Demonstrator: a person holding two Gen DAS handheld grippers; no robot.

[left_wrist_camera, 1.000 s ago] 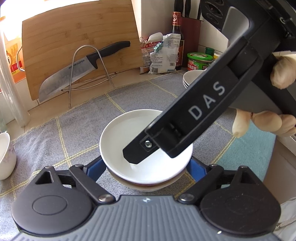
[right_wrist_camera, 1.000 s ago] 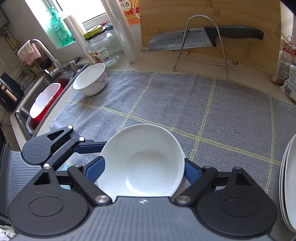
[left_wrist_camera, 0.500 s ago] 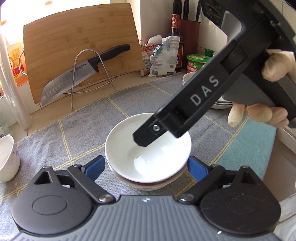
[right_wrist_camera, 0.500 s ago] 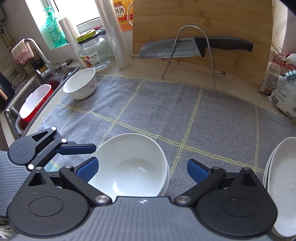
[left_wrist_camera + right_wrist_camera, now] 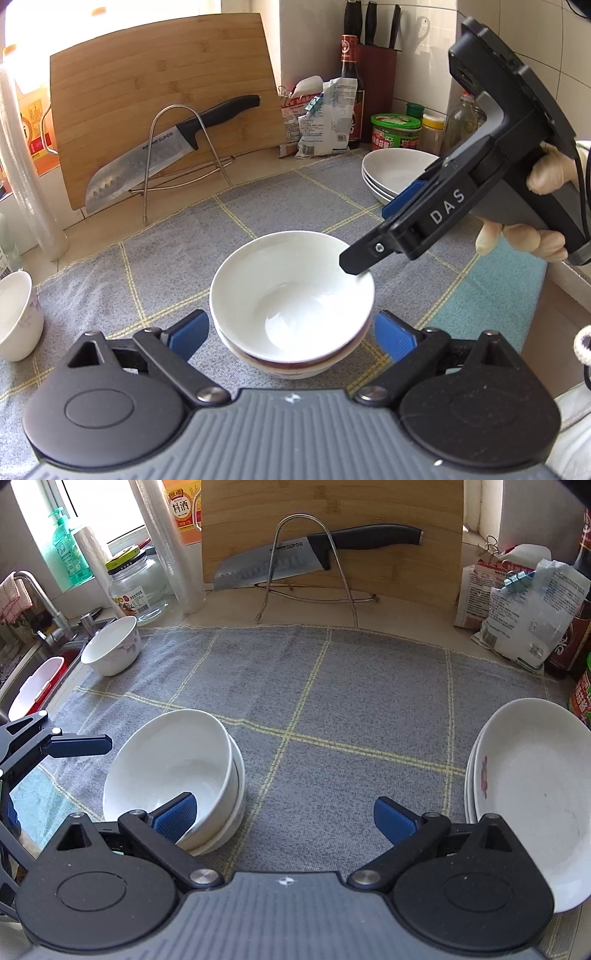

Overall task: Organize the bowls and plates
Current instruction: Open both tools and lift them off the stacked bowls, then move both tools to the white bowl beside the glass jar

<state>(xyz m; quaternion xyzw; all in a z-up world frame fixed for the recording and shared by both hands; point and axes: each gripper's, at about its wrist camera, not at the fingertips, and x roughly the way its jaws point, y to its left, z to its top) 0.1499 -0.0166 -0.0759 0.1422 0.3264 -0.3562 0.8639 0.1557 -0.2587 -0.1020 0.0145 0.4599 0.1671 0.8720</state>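
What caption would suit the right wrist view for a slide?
Open right gripper above the grey cloth, between stacked bowls and stacked plates.

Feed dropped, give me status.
Both grippers, left and right, open, empty. Bowls stacked on mat; loose bowl by sink. Nothing blocking.

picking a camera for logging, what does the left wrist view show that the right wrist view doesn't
Only the left wrist view shows the dark knife block, the green-lidded jar and the right gripper from outside.

Only the right wrist view shows the steel sink faucet, the green soap bottle and the clear glass jar.

Both show the stacked white bowls, the white plate stack, the small flowered bowl, the black-handled knife and the bamboo cutting board.
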